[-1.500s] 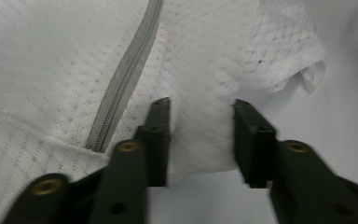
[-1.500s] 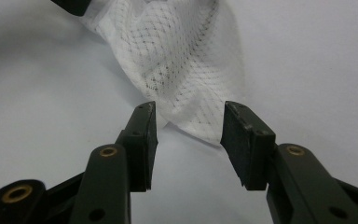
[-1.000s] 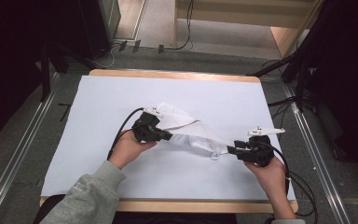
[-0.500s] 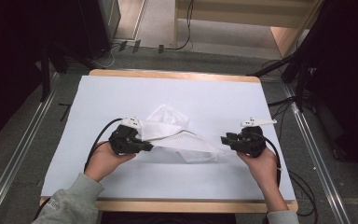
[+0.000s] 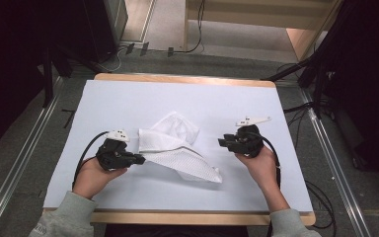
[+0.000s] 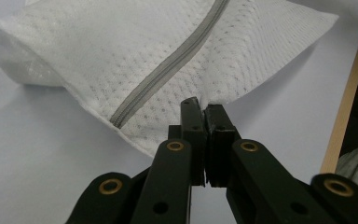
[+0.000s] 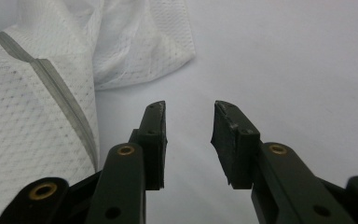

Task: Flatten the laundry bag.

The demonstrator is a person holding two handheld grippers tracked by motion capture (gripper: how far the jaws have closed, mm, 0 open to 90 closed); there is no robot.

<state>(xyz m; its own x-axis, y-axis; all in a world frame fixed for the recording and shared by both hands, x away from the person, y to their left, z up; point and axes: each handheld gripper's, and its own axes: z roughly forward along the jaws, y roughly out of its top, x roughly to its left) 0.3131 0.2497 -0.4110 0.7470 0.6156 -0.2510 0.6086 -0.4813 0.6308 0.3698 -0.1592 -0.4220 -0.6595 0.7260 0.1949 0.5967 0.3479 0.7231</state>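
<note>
A: Pinching a corner of the white mesh bag (image 6: 168,60), your left gripper (image 5: 139,159) has its jaws pressed together on the edge of the fabric. Seen from the left gripper view, the cloth rises straight from the pads, and the grey zipper (image 6: 168,63) runs diagonally across the panel just beyond them.

B: And your right gripper (image 7: 189,122)?

A: Its jaws have just been closing and now stand partly apart with nothing between them. In the right gripper view, bare bench (image 7: 284,60) lies ahead of them and the bag sits off to one side, close but not touching.

B: Where is the bag overall?

A: Near the middle of the white-covered bench (image 5: 128,98), between your two hands. Its near part lies flat, reaching towards you; the far part is bunched and rumpled.

B: How will it handle?

A: Judged light, limp and thin: it will drape and fold rather than hold shape, and the mesh may slip from a shallow pinch. Take the free corner nearest your right jaws, well onto a seam or the zipper tape, where the layers are thicker. Pull gently, since a one-sided tug would only drag it.
</note>
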